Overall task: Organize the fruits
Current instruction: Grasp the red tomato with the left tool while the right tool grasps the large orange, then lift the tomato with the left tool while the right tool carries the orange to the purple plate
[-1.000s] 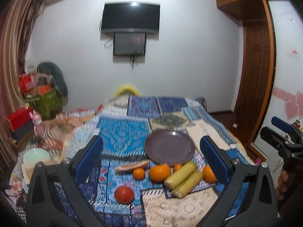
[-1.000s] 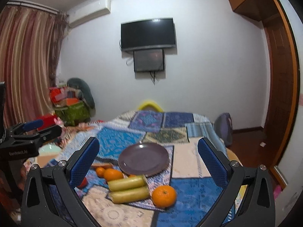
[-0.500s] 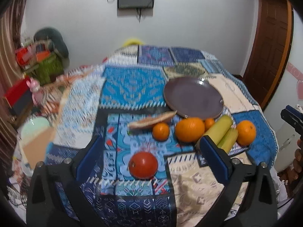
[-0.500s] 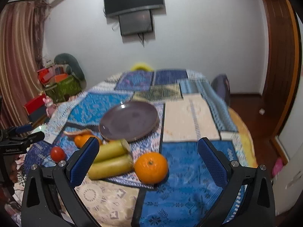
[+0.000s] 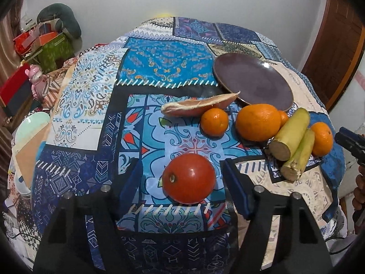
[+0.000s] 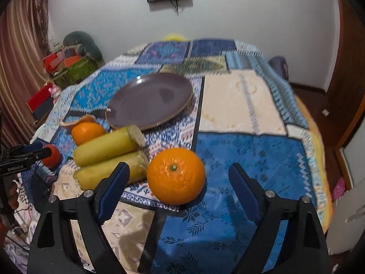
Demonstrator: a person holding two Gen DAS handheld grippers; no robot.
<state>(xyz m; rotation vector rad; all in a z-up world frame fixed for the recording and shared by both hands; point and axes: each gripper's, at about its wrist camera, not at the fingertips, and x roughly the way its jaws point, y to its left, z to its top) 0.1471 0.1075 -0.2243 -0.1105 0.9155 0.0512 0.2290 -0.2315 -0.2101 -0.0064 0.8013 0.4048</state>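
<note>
Both grippers have dropped in, jaws just narrowing but still spread — left gripper [image 5: 182, 178] straddles the tomato [image 5: 189, 178] short of the plate [image 5: 269, 96], right gripper [image 6: 179, 182] frames an orange [image 6: 175, 175]. Grabs look imminent.

The only lettering that can be made out is a small pale word on the black body of the left gripper [image 6: 25, 151], seen at the left edge of the right wrist view; it looks like "GenRobot.AI" (the last letters are too small to be sure of). Nothing else in either view carries text, labels or numbers that can be read.
</note>
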